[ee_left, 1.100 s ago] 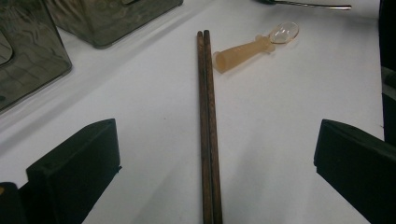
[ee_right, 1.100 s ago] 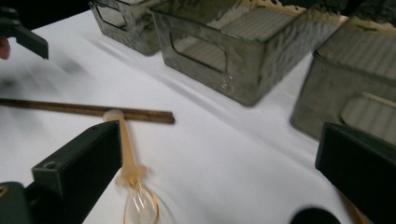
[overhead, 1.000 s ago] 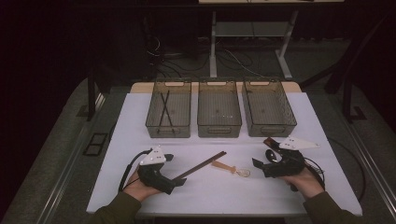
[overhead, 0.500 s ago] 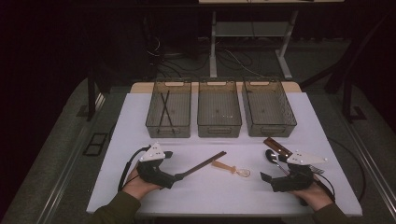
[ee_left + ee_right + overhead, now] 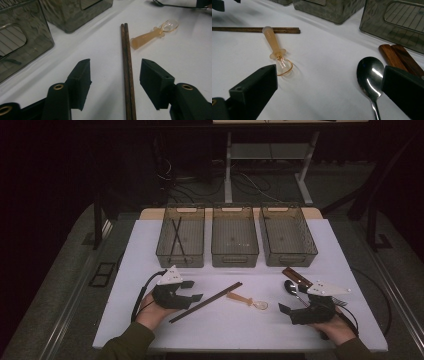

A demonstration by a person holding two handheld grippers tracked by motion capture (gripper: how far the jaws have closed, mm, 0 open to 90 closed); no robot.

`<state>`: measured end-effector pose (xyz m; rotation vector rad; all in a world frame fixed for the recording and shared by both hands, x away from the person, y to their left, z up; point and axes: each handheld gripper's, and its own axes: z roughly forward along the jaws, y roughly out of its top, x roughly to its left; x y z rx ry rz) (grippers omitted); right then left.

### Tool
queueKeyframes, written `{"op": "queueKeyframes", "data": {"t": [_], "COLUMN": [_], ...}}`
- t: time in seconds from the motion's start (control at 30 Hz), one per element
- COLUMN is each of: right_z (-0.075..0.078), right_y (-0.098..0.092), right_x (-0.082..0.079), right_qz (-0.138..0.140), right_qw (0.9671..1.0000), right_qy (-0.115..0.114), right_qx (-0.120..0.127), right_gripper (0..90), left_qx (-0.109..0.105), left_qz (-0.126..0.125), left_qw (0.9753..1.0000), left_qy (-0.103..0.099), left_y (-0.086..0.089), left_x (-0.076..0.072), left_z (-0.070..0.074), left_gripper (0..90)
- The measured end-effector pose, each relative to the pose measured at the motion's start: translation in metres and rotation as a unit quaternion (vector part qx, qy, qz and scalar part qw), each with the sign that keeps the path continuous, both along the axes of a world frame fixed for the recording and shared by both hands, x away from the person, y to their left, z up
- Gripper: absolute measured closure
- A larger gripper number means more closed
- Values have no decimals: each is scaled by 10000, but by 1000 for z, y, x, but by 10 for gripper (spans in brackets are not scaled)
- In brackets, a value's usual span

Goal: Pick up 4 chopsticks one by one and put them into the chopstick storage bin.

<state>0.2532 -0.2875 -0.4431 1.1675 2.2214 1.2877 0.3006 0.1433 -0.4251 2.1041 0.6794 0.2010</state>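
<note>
Left gripper (image 5: 113, 82) spread wide around chopsticks (image 5: 127, 72), right gripper (image 5: 329, 95) spread wide, metal spoon (image 5: 369, 75) beside it

Dark brown chopsticks (image 5: 127, 75), a translucent orange spoon (image 5: 275, 51), seemingly smoke-grey bins (image 5: 234, 236), white table (image 5: 225, 330).

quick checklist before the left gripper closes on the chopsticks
1. Left gripper open: ok, jaws wide apart.
2. Chopsticks between the jaws: ok, the pair runs up the gap, nearer the right-hand jaw in the left gripper view.
3. Sticks together: ok, side by side, touching along their length.
4. Small orange spoon out of the way: ok, it lies beyond the jaws near the sticks' far end.
5. Left bin ready: ok, open, with dark sticks already inside.
6. Right gripper apart: ok, open, by the metal spoon, away from the chopsticks.
</note>
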Motion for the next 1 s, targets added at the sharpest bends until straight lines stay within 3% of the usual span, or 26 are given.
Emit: {"op": "queueKeyframes", "data": {"t": [0.3,0.43,0.53,0.83,1.0], "right_z": [0,0,0,0,-1], "right_y": [0,0,1,2,3], "right_x": [0,0,0,0,0], "right_qz": [27,24,54,88,120], "right_qw": [10000,10000,10000,9999,9999], "right_qy": [14,3,21,33,57], "right_qx": [-20,-28,-42,-80,-105], "right_gripper": [4,5,5,5,5], "left_qx": [74,235,204,460,490], "left_qz": [7,-67,-60,-235,-308], "left_qw": [9996,9991,9989,9975,9968], "left_qy": [281,353,429,480,545], "left_y": [-22,-24,-22,-21,-23], "left_x": [9,7,6,6,5], "left_z": [-1,-4,-6,-12,-14], "left_gripper": [606,680,724,794,801]}}
